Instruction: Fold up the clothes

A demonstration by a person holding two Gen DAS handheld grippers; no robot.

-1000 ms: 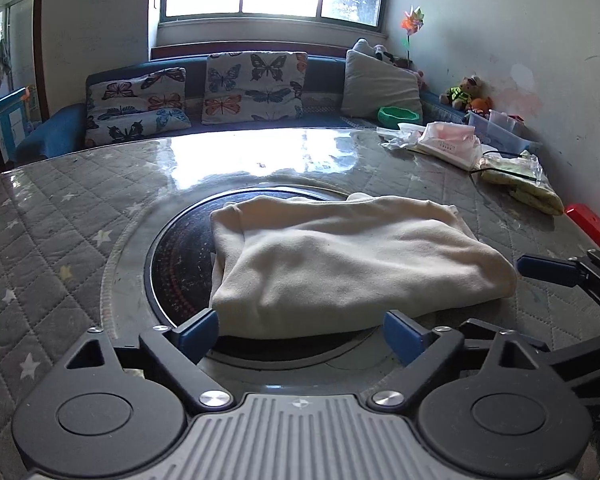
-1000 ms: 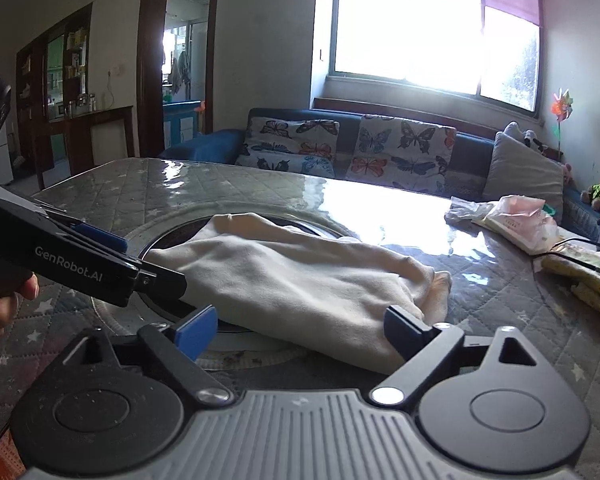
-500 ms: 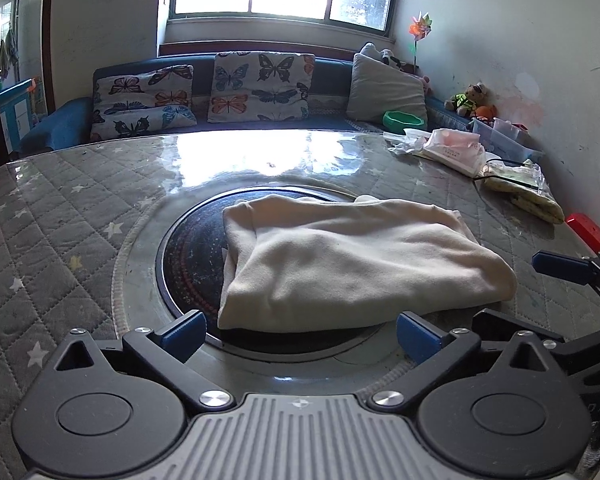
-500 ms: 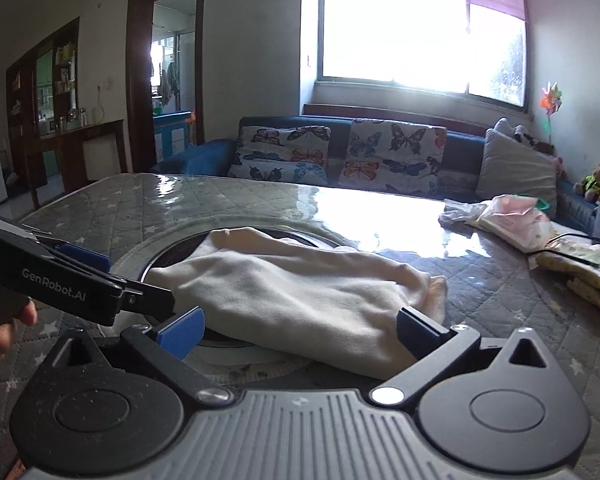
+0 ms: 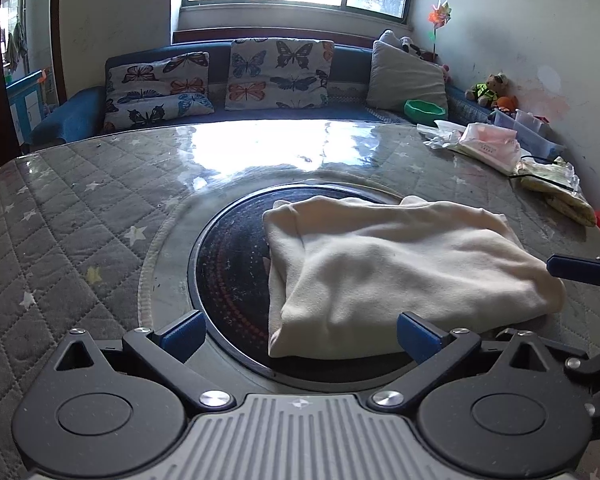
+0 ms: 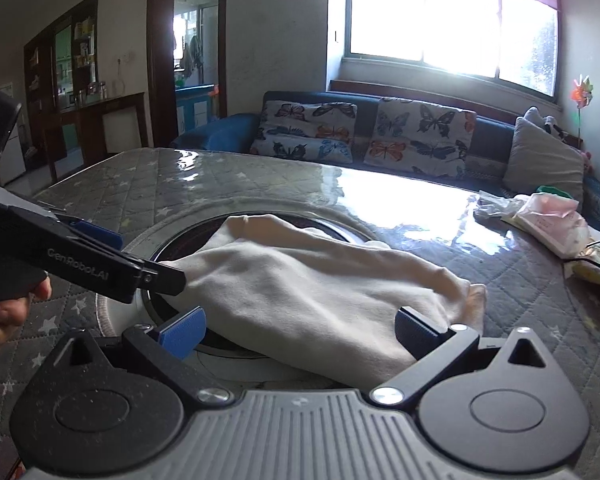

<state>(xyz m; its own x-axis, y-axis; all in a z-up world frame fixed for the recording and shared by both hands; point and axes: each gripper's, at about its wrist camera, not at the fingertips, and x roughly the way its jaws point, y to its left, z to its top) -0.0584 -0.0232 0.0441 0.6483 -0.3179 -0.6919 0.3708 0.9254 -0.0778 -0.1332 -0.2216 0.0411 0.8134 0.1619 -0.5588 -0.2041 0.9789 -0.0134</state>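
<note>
Spread wide on both sides: fingers [image 5: 180, 332] of the left gripper [image 5: 299, 334] well apart, pinching nothing; same for the right gripper [image 6: 300, 328], blue pads parted with only air between. Both held low at the near edge of the work.

Below them, a broad table [image 5: 80, 208] under a quilted grey star-print cover and a glossy clear sheet. Set into its middle, a dark round inset [image 5: 228, 272]. Lying half across that inset and half onto the quilting to its right, the cream garment [image 5: 400, 264]: doubled over into a thick, roughly oblong bundle, with a rounded fold along the left and near sides, layers showing at the near left corner, and a looser tail poking out at the far right. Well apart, at the far right of the table, some plastic bags [image 5: 488, 144]. At the left edge of the right wrist view, part of a hand [image 6: 8, 312] around the left tool's grip.

Judged from this alone: either a pause between two folds or a bundle already folded small enough and let go. Cannot be settled from the layers seen. Should a further fold be wanted, likely need for a pinch through all layers at two corners of one short end, lifted together and laid level over the other.
</note>
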